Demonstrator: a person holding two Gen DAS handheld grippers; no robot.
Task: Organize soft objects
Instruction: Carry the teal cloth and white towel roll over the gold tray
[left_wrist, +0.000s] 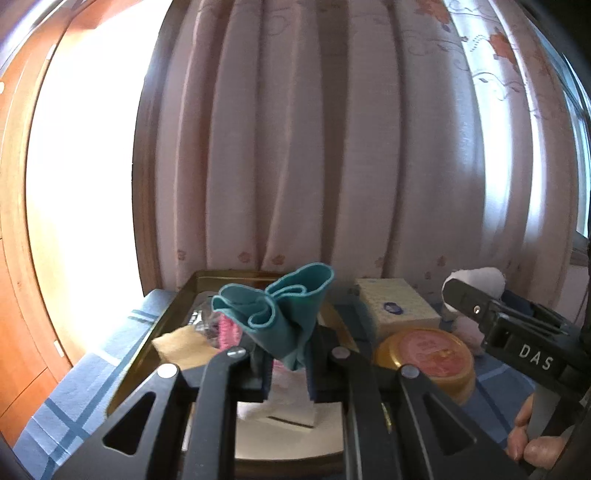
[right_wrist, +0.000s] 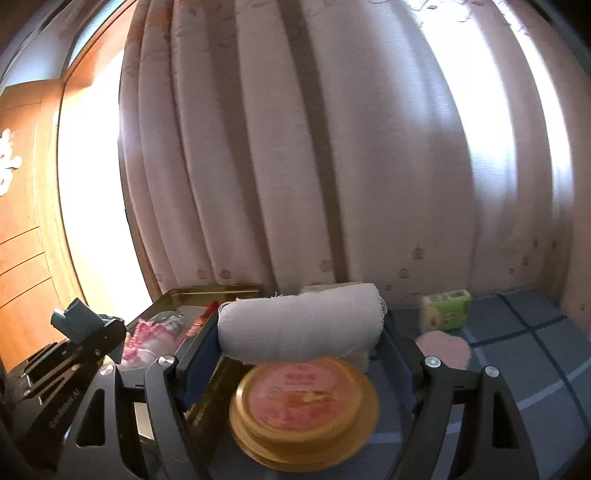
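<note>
Left tongs (left_wrist: 288, 363): mine, pinched shut on the teal cloth (left_wrist: 284, 314), bunched and standing upright above the jaws. Directly below and ahead lies the gold tray (left_wrist: 177, 302), already carrying a pink knitted piece (left_wrist: 229, 332).

Right tongs (right_wrist: 299, 347): mine, spread wide and clamped across the rolled white towel (right_wrist: 299, 328); long axis crosswise, jaw to jaw. It hangs over the round gold tin (right_wrist: 303, 402); the tray (right_wrist: 207, 291) lies to its left.

Judgement: left nearer the tray, so teal cloth first.
</note>
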